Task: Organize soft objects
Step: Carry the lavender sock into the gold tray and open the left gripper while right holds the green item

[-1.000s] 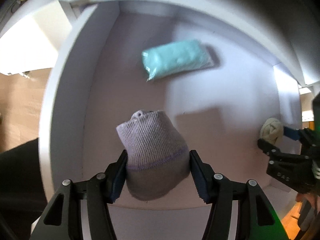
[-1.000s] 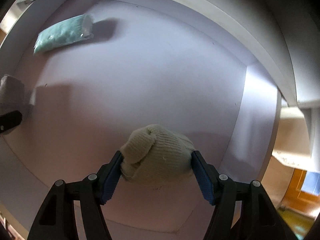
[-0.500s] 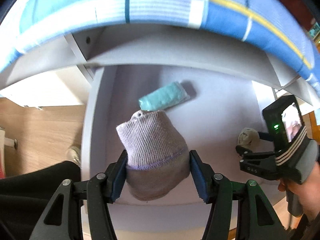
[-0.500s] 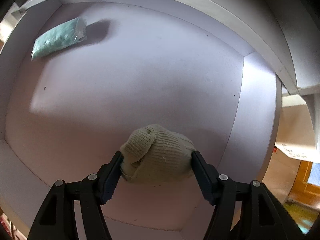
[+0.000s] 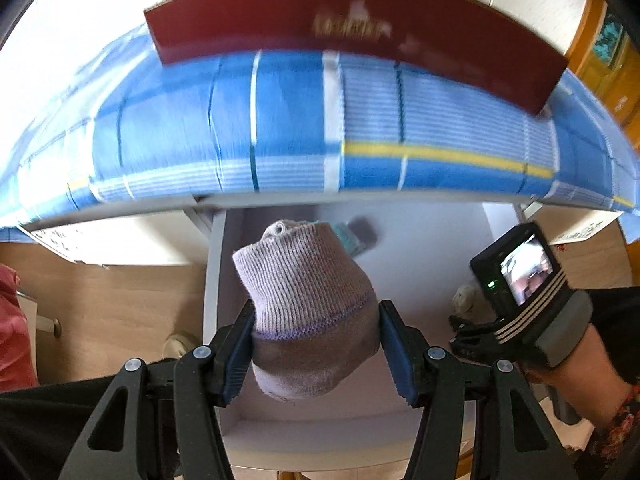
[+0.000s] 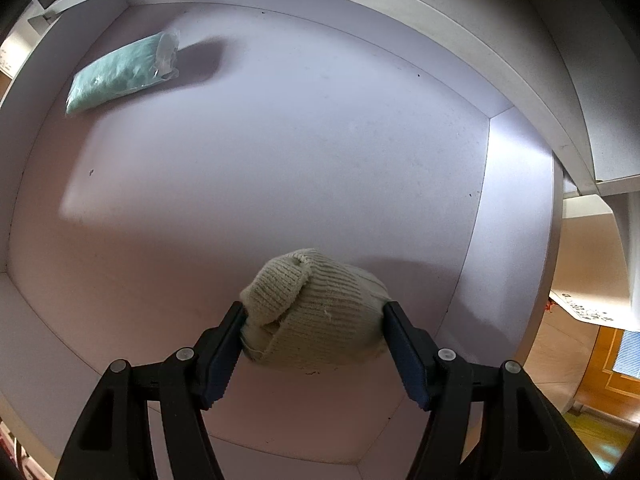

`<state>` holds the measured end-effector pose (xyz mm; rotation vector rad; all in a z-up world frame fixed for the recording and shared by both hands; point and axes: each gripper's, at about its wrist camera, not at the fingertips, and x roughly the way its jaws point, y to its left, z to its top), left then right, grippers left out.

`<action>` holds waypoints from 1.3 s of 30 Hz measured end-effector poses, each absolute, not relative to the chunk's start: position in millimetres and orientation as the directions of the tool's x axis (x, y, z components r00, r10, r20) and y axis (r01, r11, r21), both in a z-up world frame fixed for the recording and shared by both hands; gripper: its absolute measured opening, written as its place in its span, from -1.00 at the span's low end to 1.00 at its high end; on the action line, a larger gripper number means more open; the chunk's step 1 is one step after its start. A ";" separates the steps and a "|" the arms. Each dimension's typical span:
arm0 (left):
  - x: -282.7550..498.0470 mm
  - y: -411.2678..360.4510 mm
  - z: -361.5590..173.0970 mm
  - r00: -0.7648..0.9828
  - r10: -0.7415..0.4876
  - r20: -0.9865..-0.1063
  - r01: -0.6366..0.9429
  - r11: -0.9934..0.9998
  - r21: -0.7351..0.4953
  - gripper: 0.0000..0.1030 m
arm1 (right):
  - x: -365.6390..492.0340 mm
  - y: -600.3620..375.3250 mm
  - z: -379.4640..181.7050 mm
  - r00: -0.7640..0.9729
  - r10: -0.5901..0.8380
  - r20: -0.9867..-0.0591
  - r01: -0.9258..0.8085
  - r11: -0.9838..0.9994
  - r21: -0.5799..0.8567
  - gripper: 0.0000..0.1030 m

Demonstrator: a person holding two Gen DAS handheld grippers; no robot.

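Both grippers are made of black plastic with triangular holes in the arms and silver round screws at the joints. The left gripper (image 5: 316,344) and the right gripper (image 6: 314,344) have dark blue ribbed pads (image 5: 394,354) on the fingers. The right hand (image 5: 576,360) shows bare skin and a dark sleeve with a small floral pattern.

Both claws are clamped on rolled socks: the left claw (image 5: 316,344) grips a lavender sock (image 5: 308,300), the right claw (image 6: 314,340) a cream sock (image 6: 316,316).
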<state>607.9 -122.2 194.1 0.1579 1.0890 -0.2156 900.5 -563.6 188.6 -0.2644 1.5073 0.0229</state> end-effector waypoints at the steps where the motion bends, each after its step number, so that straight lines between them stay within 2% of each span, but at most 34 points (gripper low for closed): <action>1: 606.5 -122.5 200.1 0.454 -0.099 -0.885 0.255 0.967 0.022 0.15 | 900.6 -563.3 188.0 0.069 -0.147 -0.987 -0.177 0.971 -0.158 0.34; 12: 615.6 -124.9 286.2 0.553 -0.176 -0.814 0.282 0.959 -0.015 0.15 | 898.9 -563.9 188.6 0.070 -0.140 -0.988 -0.173 0.973 -0.150 0.35; 22: 666.6 -130.1 347.2 0.599 -0.223 -0.769 0.297 0.954 -0.045 0.15 | 896.9 -565.4 188.5 0.069 -0.136 -0.988 -0.172 0.974 -0.146 0.35; 29: 710.0 -146.8 350.5 0.562 -0.217 -0.798 0.314 0.949 -0.037 0.15 | 900.4 -565.4 189.2 0.066 -0.124 -0.990 -0.158 0.979 -0.133 0.35; 39: 760.9 -161.9 318.3 0.467 -0.170 -0.868 0.315 0.949 -0.017 0.15 | 902.4 -568.8 190.4 0.065 -0.090 -0.994 -0.132 0.986 -0.098 0.35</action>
